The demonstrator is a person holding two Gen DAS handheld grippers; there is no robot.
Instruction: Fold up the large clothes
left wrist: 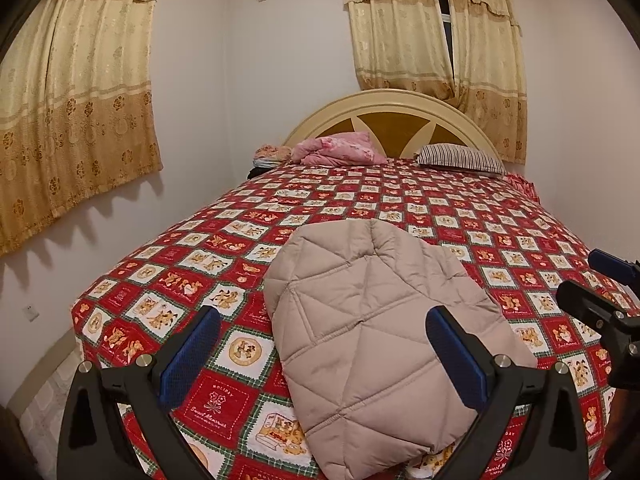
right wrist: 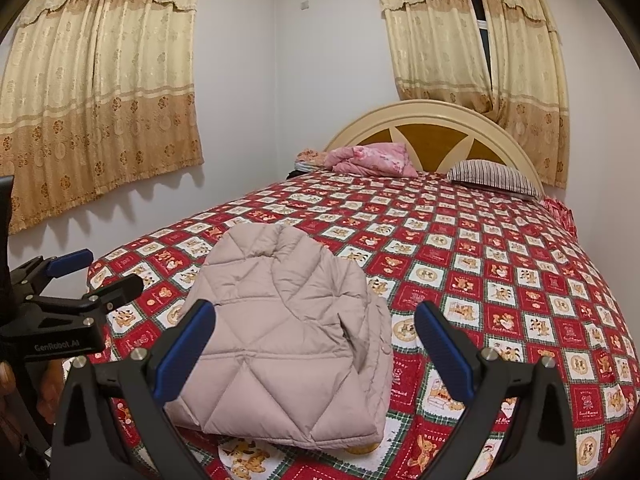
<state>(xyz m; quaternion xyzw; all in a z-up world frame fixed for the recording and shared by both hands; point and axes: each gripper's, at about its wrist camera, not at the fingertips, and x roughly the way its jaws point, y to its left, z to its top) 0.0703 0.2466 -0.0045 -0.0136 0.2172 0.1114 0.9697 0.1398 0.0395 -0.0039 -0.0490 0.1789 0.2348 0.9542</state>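
Observation:
A beige quilted puffer jacket (left wrist: pixel 372 332) lies folded into a compact bundle near the foot of the bed; it also shows in the right wrist view (right wrist: pixel 288 340). My left gripper (left wrist: pixel 324 344) is open and empty, held above the jacket's near end. My right gripper (right wrist: pixel 316 340) is open and empty, held above the jacket's right side. The right gripper also shows at the right edge of the left wrist view (left wrist: pixel 604 284), and the left gripper at the left edge of the right wrist view (right wrist: pixel 96 276).
The bed's red patchwork bedspread (left wrist: pixel 400 200) has teddy-bear squares. A pink blanket (left wrist: pixel 340 150) and a striped pillow (left wrist: pixel 460 158) lie by the headboard (left wrist: pixel 392 116). Curtains (left wrist: pixel 72 100) hang on the left wall and behind the bed.

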